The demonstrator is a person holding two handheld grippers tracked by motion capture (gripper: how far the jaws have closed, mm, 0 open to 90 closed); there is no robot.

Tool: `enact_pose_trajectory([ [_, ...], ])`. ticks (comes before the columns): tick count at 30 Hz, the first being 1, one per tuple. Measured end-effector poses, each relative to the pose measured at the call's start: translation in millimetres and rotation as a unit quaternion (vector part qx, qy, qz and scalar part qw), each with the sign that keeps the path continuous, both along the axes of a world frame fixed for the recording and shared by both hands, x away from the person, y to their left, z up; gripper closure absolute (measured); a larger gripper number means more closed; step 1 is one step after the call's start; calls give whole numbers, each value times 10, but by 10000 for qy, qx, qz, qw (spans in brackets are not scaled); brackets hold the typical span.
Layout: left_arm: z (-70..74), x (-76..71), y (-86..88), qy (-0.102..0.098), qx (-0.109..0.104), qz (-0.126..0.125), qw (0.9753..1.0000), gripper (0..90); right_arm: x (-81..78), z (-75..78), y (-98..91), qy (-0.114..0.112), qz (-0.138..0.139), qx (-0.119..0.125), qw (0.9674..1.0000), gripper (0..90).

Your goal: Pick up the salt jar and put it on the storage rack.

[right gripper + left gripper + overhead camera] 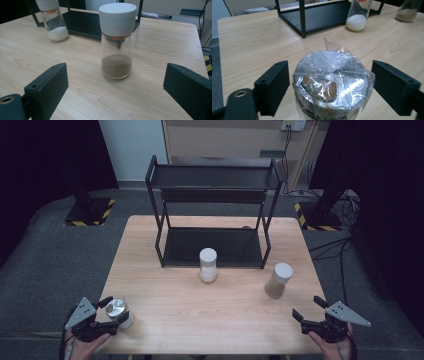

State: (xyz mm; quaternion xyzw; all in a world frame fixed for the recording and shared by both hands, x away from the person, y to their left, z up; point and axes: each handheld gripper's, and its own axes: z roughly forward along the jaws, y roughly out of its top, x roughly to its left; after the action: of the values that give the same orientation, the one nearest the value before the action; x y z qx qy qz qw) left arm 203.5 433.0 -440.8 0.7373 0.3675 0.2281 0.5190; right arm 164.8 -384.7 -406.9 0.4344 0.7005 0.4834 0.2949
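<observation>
High view: the left gripper [111, 312] sits at the near left corner of the bench [170, 310], its jaws on either side of a small jar [120, 312] whose top is covered with clear film. The right gripper [311, 310] hangs at the near right corner with its jaws wide and nothing between them. A jar of white powder [208, 265] stands just in front of the black shelf rack [212, 215]; a jar of brown powder [278, 280] stands to its right, well apart from the rack.

Left gripper view: the film-wrapped jar [332, 85] stands upright between the jaws, long axis vertical, top facing up. A narrow gap shows on each side, the left one clearer; the pads do not look pressed on yet. Crinkled film [337, 65] bulges past the rim on the right.

Right gripper view: the brown-powder jar [117, 42] stands upright ahead of the wide, empty jaws, white cap up, not yet between them. The white-powder jar [53, 21] is behind it to the left, by the rack [82, 22].

Judgement: the step in hand is the grasp of the wrapped jar by the left gripper. The next move calls for closing squarely on the jar wall below the loose film, then lifting straight up to keep it vertical.
</observation>
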Motion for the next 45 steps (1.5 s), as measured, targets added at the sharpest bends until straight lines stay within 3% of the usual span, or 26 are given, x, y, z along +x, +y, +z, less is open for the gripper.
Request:
enact_pose_trajectory([
  [4,-50,-7,4,-137,23,-4,9999,332,-3,1,0,-1,-4,1,10000,59],
  [19,24,72,-52,-120,12,-133,9998,338,0,1,1,-2,8,-7,10000,60],
  [35,301,374,-331,-141,103,-571,9982,338,-2,0,-4,-11,19,0,10000,57],
  [45,414,565,-517,-175,109,-703,9973,338,-3,-2,-7,-9,19,24,10000,45],
])
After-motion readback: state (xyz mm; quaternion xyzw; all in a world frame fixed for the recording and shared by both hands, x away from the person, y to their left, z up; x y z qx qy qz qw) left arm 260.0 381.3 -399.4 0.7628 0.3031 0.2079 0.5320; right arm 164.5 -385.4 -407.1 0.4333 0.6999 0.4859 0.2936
